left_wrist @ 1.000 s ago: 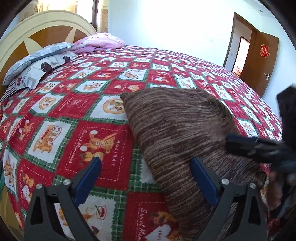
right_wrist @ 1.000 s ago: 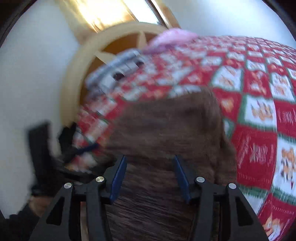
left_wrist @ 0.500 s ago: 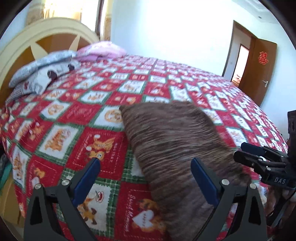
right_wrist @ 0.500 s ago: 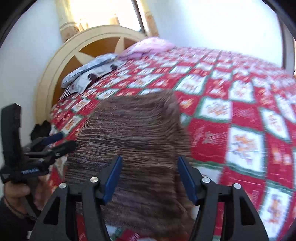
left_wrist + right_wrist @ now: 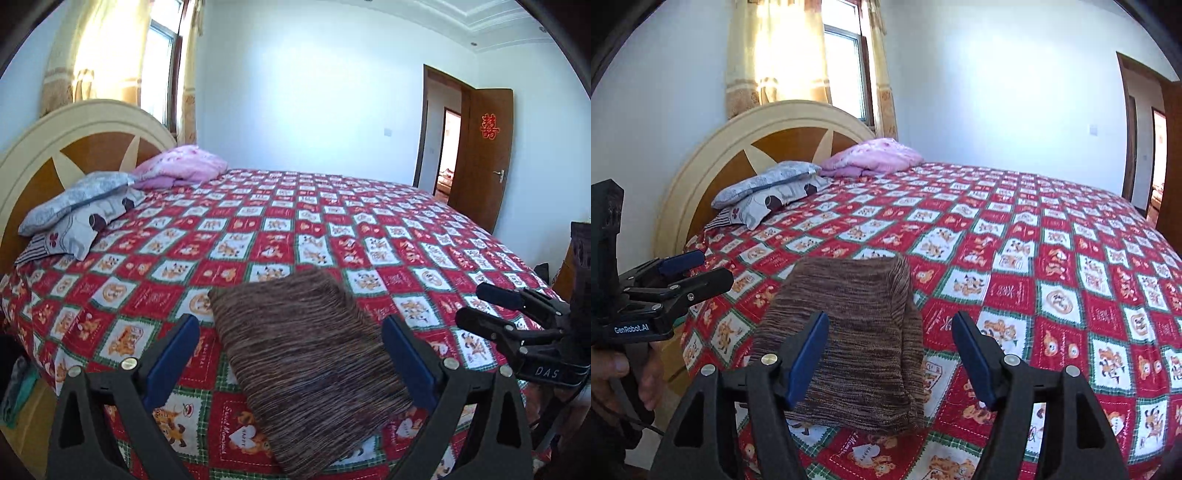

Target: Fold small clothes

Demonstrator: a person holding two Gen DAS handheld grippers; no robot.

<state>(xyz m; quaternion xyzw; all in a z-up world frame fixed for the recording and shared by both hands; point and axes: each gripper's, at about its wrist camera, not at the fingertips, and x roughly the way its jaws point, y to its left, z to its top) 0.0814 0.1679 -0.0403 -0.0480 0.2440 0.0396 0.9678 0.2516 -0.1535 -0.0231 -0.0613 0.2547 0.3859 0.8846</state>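
A brown striped knit garment lies folded flat in a rectangle near the front edge of the bed; it also shows in the right wrist view. My left gripper is open and empty, held above and in front of the garment, apart from it. My right gripper is open and empty, also raised off the garment. Each gripper shows from the side in the other's view: the right one at the right edge, the left one at the left edge.
The bed has a red, white and green checked cover. Grey pillows and a pink quilt lie against the cream and wood headboard. An open wooden door stands at the far right.
Both grippers have pulled back and up from the folded garment, which now lies further away and lower in both views. The garment itself has stayed flat on the bed.
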